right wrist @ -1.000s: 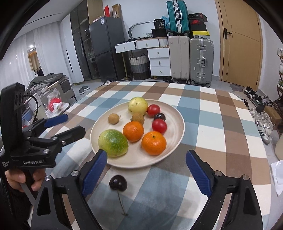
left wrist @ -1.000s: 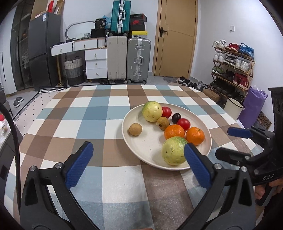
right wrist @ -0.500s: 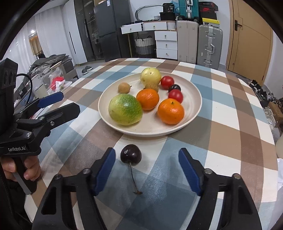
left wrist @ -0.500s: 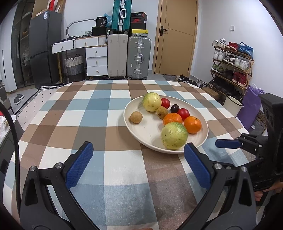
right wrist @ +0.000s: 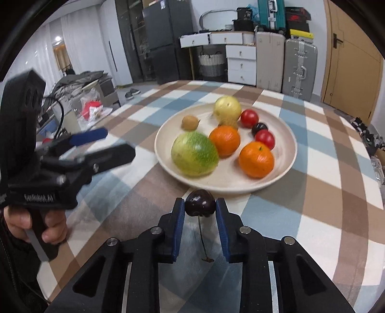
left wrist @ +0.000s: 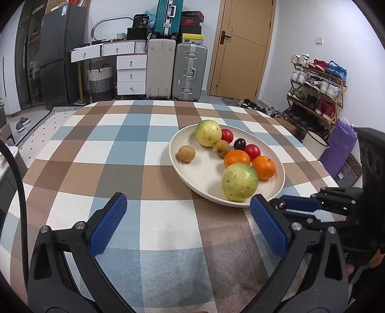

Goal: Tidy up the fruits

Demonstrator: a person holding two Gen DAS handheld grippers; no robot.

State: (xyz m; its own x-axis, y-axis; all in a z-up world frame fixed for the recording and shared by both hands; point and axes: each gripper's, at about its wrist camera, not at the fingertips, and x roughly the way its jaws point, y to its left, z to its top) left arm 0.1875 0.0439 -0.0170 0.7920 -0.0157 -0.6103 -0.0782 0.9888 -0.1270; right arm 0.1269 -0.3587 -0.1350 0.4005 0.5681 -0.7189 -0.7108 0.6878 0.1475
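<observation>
Cherry (right wrist: 199, 203), dark and glossy, sits at lower centre of the right wrist view, pinched between the blue pads (right wrist: 179, 231) of the right gripper (right wrist: 199, 209); both pads press its sides and its stem hangs down toward the tablecloth (right wrist: 312, 216). It is just in front of the near rim of the plate (right wrist: 286, 166), outside it.

Lettering reading roughly "GenRobot.AI" shows in white on the black body of the left gripper (right wrist: 105, 144) at the left edge of that view, blurred; a hand (right wrist: 36, 224) grips its handle below. In the left wrist view the left gripper (left wrist: 187, 216) has its pads (left wrist: 108, 224) wide apart over the checked cloth in the lower frame, with nothing between them and nothing touched. The right gripper (left wrist: 279, 204) shows at the lower right of that view, its tips next to the plate rim, the dark cherry just visible at them.

On the plate (left wrist: 182, 166), in mid frame, lie a green-yellow fruit (left wrist: 239, 181) nearest, two oranges (left wrist: 263, 167), two red fruits (left wrist: 252, 151), a dark one (left wrist: 240, 144), two small brown ones (left wrist: 186, 153) and a pale yellow fruit (left wrist: 208, 133) at the far side.

Far back, in the upper frame, stand suitcases (left wrist: 189, 72); a black box (left wrist: 191, 22) stacked above them carries a red swoosh mark, and a dark container (left wrist: 140, 21) a label with "30".
</observation>
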